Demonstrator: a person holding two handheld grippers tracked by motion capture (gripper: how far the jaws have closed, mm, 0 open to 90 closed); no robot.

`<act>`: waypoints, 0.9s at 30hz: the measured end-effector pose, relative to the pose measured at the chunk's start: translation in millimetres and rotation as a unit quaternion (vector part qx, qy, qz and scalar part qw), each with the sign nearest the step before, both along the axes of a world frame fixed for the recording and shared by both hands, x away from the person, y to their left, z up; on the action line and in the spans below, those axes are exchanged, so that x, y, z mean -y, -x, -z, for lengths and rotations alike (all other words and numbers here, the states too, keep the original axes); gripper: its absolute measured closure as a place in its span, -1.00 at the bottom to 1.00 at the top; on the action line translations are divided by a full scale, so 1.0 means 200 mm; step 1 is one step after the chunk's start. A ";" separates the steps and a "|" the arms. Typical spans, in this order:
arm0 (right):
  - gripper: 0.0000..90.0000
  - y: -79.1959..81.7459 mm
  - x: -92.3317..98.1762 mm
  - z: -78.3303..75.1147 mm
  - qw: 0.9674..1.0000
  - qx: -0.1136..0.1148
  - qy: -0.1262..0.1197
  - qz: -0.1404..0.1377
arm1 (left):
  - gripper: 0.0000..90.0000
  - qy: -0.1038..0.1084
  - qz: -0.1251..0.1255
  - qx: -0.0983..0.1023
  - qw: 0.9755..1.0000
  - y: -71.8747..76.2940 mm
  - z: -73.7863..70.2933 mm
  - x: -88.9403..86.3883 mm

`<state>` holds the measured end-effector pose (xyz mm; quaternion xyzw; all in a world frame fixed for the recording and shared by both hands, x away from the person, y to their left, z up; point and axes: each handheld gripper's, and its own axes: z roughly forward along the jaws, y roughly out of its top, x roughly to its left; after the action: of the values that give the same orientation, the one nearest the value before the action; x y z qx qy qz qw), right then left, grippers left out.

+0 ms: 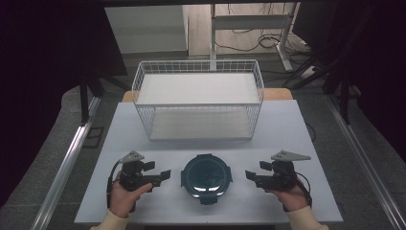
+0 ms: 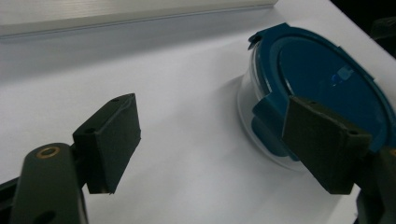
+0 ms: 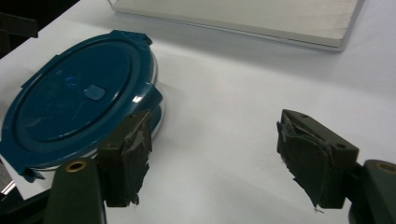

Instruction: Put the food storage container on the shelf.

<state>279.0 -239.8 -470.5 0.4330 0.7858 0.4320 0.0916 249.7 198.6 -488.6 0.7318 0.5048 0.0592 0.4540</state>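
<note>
Flanking the round lidded container [image 1: 207,177], the left gripper [image 1: 163,175] and right gripper [image 1: 250,176] both stand released, jaws empty; the container rests between them on the table [image 1: 287,129], free for access.

Round blue-lidded container [image 1: 206,178] sits between both grippers — left gripper [image 1: 165,175], right gripper [image 1: 249,176] — fingers apart, empty.
</note>
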 end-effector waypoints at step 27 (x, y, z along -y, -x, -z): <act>-0.61 0.03 -0.26 0.08 0.995 -0.085 -0.045 -0.037 | -0.69 0.091 0.048 -0.084 0.991 -0.02 0.09 0.18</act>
<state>272.1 -188.6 -486.6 0.4423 0.7858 0.4321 -0.0109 253.7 163.5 -506.2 0.7134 0.5084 -0.0705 0.4771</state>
